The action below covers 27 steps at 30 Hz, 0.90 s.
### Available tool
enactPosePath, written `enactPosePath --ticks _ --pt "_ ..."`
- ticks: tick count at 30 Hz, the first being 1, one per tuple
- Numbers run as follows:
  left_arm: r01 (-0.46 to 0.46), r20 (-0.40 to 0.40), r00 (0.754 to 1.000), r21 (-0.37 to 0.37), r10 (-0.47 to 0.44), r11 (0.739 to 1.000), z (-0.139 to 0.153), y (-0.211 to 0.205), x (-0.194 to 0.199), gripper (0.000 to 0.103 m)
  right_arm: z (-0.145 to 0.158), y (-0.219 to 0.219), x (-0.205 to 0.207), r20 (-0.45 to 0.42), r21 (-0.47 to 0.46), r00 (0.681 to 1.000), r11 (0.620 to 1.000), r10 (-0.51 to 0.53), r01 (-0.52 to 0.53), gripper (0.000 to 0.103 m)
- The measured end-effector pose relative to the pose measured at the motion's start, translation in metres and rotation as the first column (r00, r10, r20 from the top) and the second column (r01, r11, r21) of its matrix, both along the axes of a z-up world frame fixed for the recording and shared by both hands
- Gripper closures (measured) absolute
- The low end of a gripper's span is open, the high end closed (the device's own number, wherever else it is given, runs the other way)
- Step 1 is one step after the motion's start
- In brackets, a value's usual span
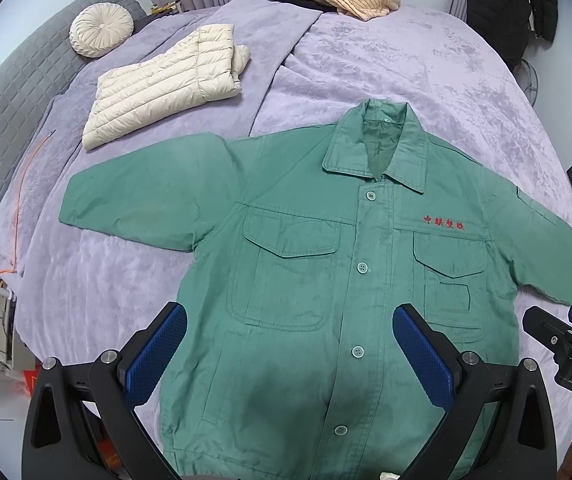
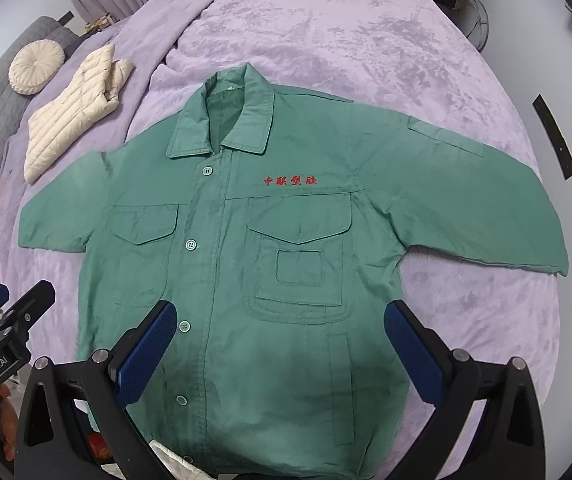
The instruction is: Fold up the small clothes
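1. Left wrist view: the left gripper hangs with its blue pads spread wide and nothing between them. Under and ahead of it the green work jacket lies face up and buttoned on the lilac bedspread. The left sleeve stretches away past the gripper's left finger; the collar is far ahead. The right gripper shows at the right edge, off the jacket's side; whether it is open cannot be told from here. A folded cream puffer jacket lies well ahead to the left.

2. Right wrist view: the right gripper is likewise wide apart and empty above the jacket's lower front. The right sleeve spreads out ahead and to the right of its right finger. The hem is close below the fingers.

3. Judged step: the jacket looks laid out flat and no fold is made yet. The next move likely calls for each gripper to pinch a sleeve or shoulder edge and bring it across the chest, keeping the fabric smooth.
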<state>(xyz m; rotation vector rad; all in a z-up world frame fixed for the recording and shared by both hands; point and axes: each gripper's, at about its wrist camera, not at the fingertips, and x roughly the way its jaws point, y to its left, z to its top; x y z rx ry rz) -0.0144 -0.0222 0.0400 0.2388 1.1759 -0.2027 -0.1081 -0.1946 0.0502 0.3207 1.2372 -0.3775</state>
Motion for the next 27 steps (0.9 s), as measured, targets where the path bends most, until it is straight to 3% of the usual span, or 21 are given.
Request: enactPosePath --ticks 27 --pt "0.002 0.003 1.0 0.008 -0.002 1.0 -0.0016 0.0038 -0.0044 0.0 -0.0035 0.0053 -0.0036 0.0 0.008 1.0 1.0 0.006 -0.006 0.0"
